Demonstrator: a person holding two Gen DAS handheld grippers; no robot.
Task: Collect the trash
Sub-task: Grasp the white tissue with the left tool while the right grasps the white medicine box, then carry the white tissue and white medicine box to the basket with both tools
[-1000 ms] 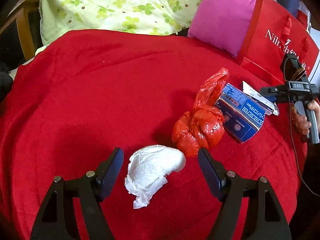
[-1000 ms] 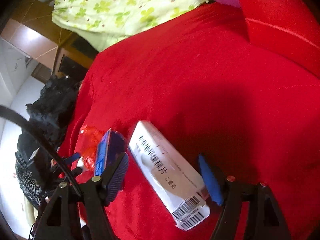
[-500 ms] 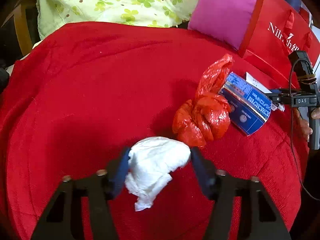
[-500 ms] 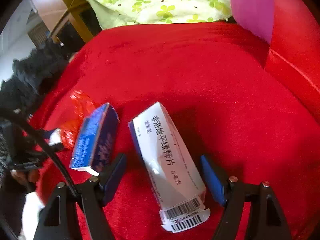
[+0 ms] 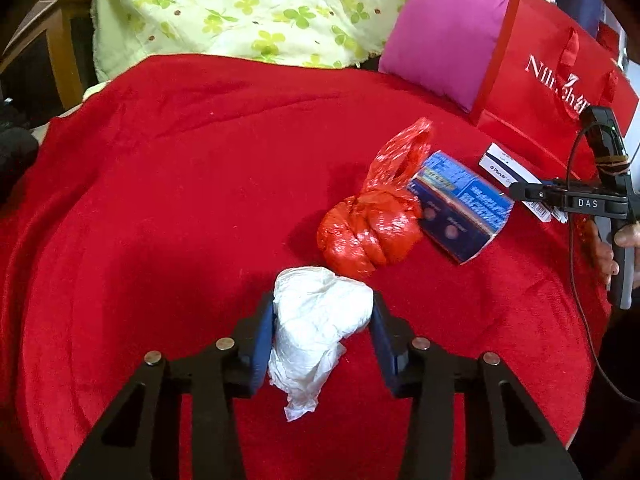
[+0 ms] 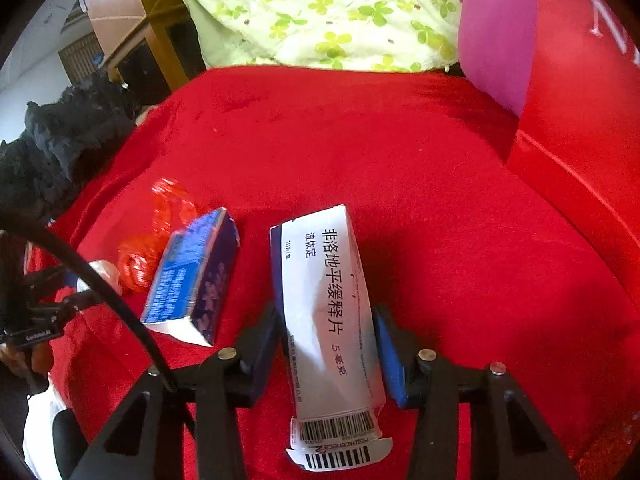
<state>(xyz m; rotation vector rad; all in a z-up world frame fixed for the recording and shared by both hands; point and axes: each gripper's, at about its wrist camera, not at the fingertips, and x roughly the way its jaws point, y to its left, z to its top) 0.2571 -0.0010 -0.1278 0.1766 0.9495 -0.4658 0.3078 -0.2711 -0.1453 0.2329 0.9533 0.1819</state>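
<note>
We hold our left gripper (image 5: 323,330) over the red blanket (image 5: 180,184), its jaws closing on a crumpled white tissue wad (image 5: 316,320); both blue pads press its sides, and a loose tail of paper hangs below them. Just beyond the wad lies a knotted red plastic bag (image 5: 372,228), touching a blue carton (image 5: 460,208) that leans against its right side. Our right gripper (image 6: 326,354) has its jaws closing on a white medicine box (image 6: 332,312) printed with black characters; the left pad touches the box's edge and the right pad sits against its other side, while the barcoded flap sticks out toward the camera. In the right wrist view the blue carton lies just left of the white box, apart from it, with the red bag behind it. A red paper shopping bag (image 5: 552,68) stands at the blanket's far right, beside a magenta cushion (image 5: 440,36), and a green clover-print quilt (image 5: 248,8) is bunched along the far edge.
</note>
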